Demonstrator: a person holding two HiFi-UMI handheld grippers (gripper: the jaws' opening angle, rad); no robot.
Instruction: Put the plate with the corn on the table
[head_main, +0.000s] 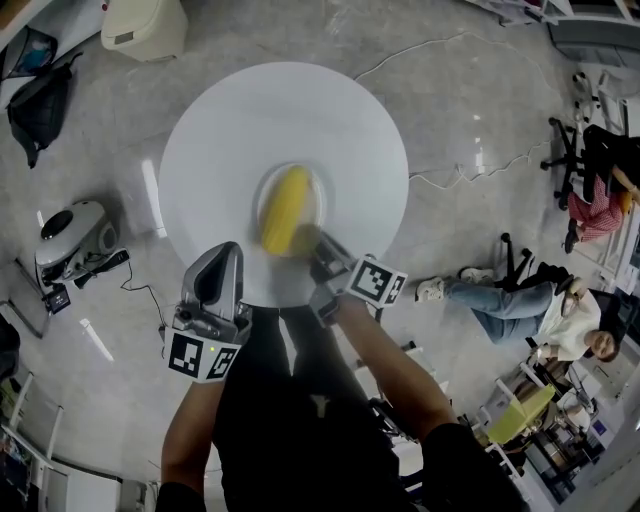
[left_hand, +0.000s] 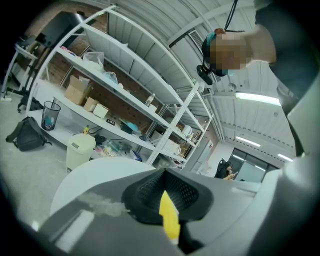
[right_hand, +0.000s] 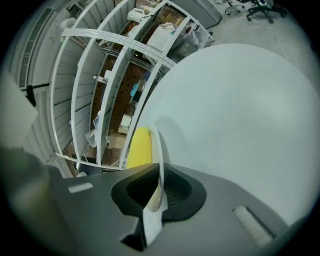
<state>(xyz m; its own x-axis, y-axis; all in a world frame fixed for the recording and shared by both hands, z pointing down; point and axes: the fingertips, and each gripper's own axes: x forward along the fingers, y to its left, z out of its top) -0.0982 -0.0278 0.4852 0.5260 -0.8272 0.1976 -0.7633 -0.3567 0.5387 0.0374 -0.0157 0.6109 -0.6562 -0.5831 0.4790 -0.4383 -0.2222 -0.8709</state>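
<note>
A small clear plate (head_main: 318, 190) with a yellow corn cob (head_main: 285, 210) on it is over the middle of the round white table (head_main: 230, 120). My right gripper (head_main: 310, 245) is shut on the plate's near rim. In the right gripper view the thin rim (right_hand: 157, 150) runs between the pads, with the corn (right_hand: 139, 147) just beyond and a shadow on the tabletop (right_hand: 240, 115). Whether the plate rests on the table I cannot tell. My left gripper (head_main: 222, 252) hovers at the table's near edge, its jaws shut (left_hand: 167, 200) and holding nothing; only a yellow sliver shows in the slit.
White shelving (left_hand: 125, 90) full of boxes stands beyond the table. On the floor around it are a beige bin (head_main: 145, 25), a black bag (head_main: 40, 100), a white machine (head_main: 70, 235) and a loose cable (head_main: 440, 180). A person (head_main: 520, 300) sits on the floor at the right.
</note>
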